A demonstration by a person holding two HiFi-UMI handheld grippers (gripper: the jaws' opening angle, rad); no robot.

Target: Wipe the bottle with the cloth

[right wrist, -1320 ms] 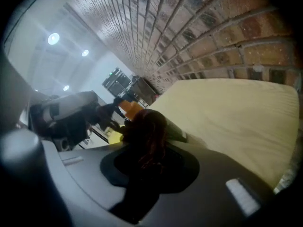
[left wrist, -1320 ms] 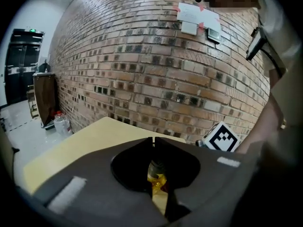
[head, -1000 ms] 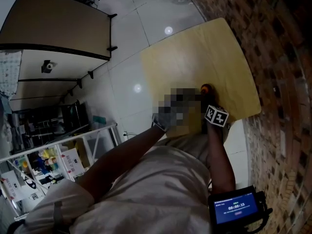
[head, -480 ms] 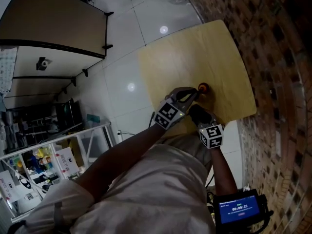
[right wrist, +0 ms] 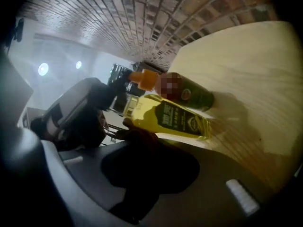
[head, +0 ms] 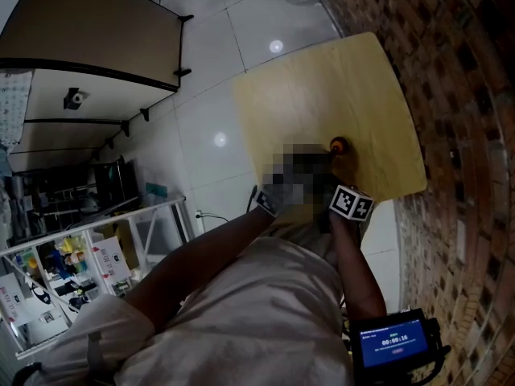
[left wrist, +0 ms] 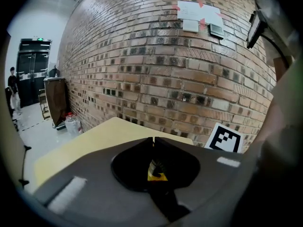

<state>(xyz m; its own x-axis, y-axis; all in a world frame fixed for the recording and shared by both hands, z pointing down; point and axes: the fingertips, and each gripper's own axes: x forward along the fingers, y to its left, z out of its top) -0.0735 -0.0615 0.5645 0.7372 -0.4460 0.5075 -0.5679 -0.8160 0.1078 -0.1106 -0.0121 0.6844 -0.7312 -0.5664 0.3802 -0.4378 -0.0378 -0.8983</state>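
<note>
Broadly, the pale yellow wooden table (head: 322, 87) fills the upper middle of the head view, set against the red brick wall (head: 451, 95) on the right. The work sits near the table's lower edge, probably so both arms can reach it without stretching.

Next in size, the left gripper (left wrist: 154, 140) has its jaws drawn almost together, the tips all but meeting. The ribbed neck of a yellow plastic bottle with a dark label (right wrist: 170, 119) sits in the hollow behind them. I judge this a steadying hold, keeping the yellow bottle standing on the tabletop while its sides are rubbed.

The right gripper (right wrist: 144, 145) is clamped on a dark crumpled cloth (right wrist: 133, 129). The cloth bulges past the jaw tips at the centre of the right gripper view, right beside the yellow bottle's labelled side. Whether it touches the bottle I cannot tell.

Just behind stands what looks like a second, dark green bottle (right wrist: 196, 96). Its orange cap (head: 339, 145) shows at the middle right of the head view.

As for pose, the left forearm (head: 201, 256) runs diagonally up from the lower left. The right forearm (head: 358, 272) rises almost straight up at the lower right. The two converge on the bottle, and the left gripper view suggests that gripper is aimed shallowly downward across the tabletop toward the wall.
</note>
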